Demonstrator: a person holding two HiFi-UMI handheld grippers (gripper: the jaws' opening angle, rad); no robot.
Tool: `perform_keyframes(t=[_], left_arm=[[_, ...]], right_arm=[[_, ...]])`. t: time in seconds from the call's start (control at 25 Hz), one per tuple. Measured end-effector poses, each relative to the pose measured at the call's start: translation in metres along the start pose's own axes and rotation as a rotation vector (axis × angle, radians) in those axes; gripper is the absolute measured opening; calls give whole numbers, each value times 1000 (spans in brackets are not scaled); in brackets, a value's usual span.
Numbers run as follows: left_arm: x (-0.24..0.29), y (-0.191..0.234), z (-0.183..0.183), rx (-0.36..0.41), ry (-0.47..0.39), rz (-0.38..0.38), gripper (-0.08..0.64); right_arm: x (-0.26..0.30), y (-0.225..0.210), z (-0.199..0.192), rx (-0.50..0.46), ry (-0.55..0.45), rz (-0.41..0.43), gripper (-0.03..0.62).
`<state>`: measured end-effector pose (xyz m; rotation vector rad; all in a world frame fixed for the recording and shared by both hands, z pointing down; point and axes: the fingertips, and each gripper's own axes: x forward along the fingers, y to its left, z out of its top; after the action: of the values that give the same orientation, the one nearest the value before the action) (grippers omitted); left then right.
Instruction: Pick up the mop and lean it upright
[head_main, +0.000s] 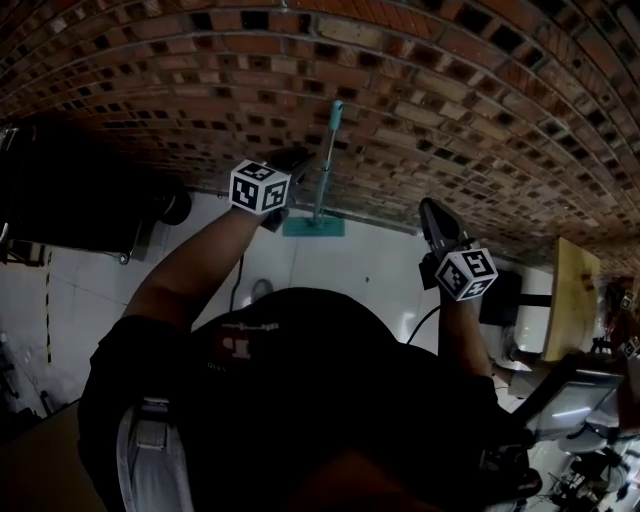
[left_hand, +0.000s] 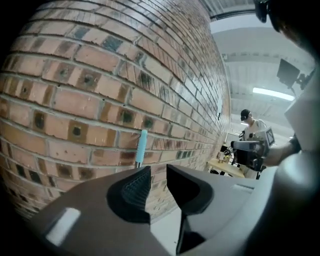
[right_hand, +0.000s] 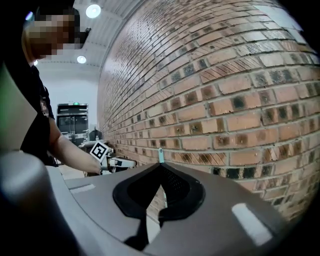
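The mop stands upright against the brick wall. Its teal handle rises from a teal head on the white floor. In the left gripper view the handle's teal top shows just beyond and above the left jaw, against the bricks. My left gripper sits close to the handle's left, open by a narrow gap with nothing between its pads. My right gripper hangs to the mop's right, away from it, shut and empty. The handle's tip peeks over its jaws.
A dark cart stands at the left by the wall. A wooden table and equipment lie at the right. A person stands far back in the room. A cable trails on the floor near the mop's head.
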<state>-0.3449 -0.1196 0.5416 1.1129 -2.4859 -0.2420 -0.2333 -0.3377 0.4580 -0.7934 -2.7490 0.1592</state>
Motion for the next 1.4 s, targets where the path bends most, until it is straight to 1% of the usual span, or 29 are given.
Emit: perform_keyframes(t=[0.08,0.32,0.44,0.52,0.6,0.72,0.8,0.88,1.04,1.2,1.36,1.4], left_arm=[[18,7,-9,4,39,17,100],[72,29,-31,32,131,56,143],[92,38,-48,55,169,83,152],[104,49,-59,86,194,114,153],[115,60,-68,100,212,144,156],[127,64,-81,134,239,158,158],[135,65,-85,147,246,163,158],[143,69,-84,135,242,182,158],[153,80,-84,113,241,238,158],[154,87,-85,128,224,273,160],[153,88,-84,147,229,277,138],[154,87,-84,150,234,272,106]], right_arm=[[-2,-6,-7,16,4,-9,14],[-1,-26,-21,52,17,-36,14],[-5,-32,-35,78,35,-53,15],[-5,-36,-43,89,44,-61,15],[-4,-41,-49,97,49,-65,15],[-7,-44,-59,114,65,-67,15],[-6,-47,-64,121,70,-71,15],[-3,-51,-67,128,71,-73,15],[-1,-50,-75,188,80,-65,14],[-1,-53,-89,187,91,-65,15],[0,-57,-95,193,94,-72,15],[1,-57,-95,202,93,-72,15]])
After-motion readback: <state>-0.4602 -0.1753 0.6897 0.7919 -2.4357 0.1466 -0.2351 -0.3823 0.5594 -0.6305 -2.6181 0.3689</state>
